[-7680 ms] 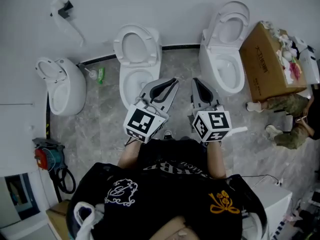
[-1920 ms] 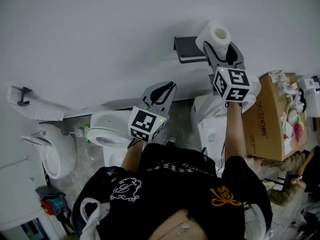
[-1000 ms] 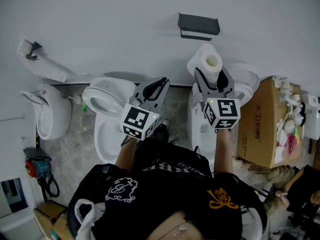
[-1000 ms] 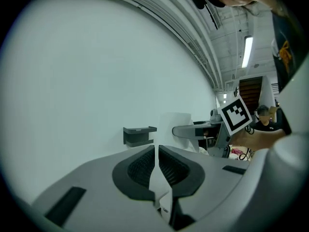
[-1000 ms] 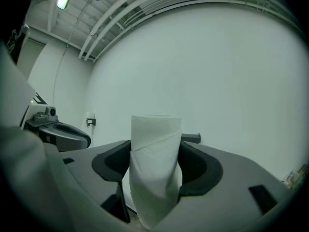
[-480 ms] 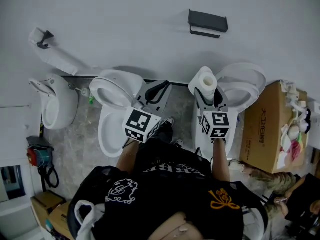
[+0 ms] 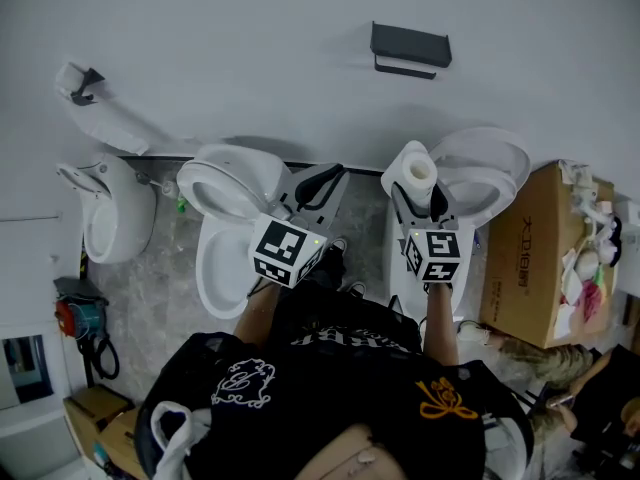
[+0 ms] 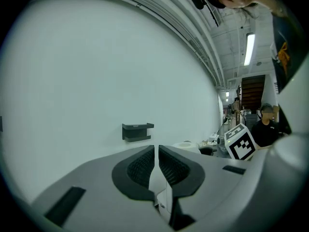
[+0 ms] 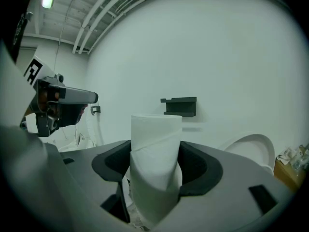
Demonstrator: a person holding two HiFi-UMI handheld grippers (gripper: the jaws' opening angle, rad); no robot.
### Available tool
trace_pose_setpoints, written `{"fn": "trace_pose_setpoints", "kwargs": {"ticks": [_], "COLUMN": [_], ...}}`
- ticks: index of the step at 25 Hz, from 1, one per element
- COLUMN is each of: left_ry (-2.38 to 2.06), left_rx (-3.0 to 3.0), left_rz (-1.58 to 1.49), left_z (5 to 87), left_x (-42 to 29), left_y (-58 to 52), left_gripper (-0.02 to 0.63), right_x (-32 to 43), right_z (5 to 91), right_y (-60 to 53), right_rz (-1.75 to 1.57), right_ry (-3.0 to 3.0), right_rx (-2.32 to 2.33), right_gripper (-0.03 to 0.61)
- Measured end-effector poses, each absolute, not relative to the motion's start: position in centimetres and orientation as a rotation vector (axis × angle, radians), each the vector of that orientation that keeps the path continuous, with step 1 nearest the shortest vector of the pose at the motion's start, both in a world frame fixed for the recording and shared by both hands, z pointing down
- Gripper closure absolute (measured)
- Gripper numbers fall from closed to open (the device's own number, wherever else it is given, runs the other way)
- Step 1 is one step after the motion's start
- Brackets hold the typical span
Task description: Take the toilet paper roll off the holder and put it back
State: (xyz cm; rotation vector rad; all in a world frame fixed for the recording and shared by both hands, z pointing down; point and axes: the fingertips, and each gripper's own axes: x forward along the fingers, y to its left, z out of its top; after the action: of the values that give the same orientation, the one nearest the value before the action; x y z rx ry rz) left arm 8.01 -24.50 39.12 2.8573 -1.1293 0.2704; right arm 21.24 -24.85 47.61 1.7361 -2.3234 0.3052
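A white toilet paper roll [image 7: 414,175] [image 9: 155,161] stands upright between the jaws of my right gripper [image 7: 417,196] [image 9: 155,167], which is shut on it. The dark holder [image 7: 410,47] [image 9: 180,106] [image 8: 137,131] is a small shelf on the white wall, bare, above and ahead of the roll. My left gripper [image 7: 318,185] [image 8: 156,164] hangs to the left of the right one with its jaws shut and nothing between them.
Two white toilets [image 7: 230,208] [image 7: 478,173] stand against the wall below the grippers, a third fixture [image 7: 105,213] further left. A cardboard box [image 7: 530,258] of rubbish sits at the right. A person [image 8: 267,124] stands in the background of the left gripper view.
The right gripper with the roll came down and away from the holder, then held nearly still over the last half second. The left gripper barely moved.
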Motion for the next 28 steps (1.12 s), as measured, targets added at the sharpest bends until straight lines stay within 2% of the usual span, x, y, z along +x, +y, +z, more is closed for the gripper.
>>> {"fn": "trace_pose_setpoints", "kwargs": {"ticks": [28], "left_ry": [-1.14], "left_rx": [2.89], "left_rz": [0.233], "left_z": [37.6], "left_x": [8.5], "left_y": [-33.1], "left_gripper": [0.577], "right_x": [24.2], "right_z": [32.5], "right_y": [-40.3], "right_rz": [-0.187], "right_ry": [-2.399], "right_rx": [1.691], "right_gripper": [0.273]}}
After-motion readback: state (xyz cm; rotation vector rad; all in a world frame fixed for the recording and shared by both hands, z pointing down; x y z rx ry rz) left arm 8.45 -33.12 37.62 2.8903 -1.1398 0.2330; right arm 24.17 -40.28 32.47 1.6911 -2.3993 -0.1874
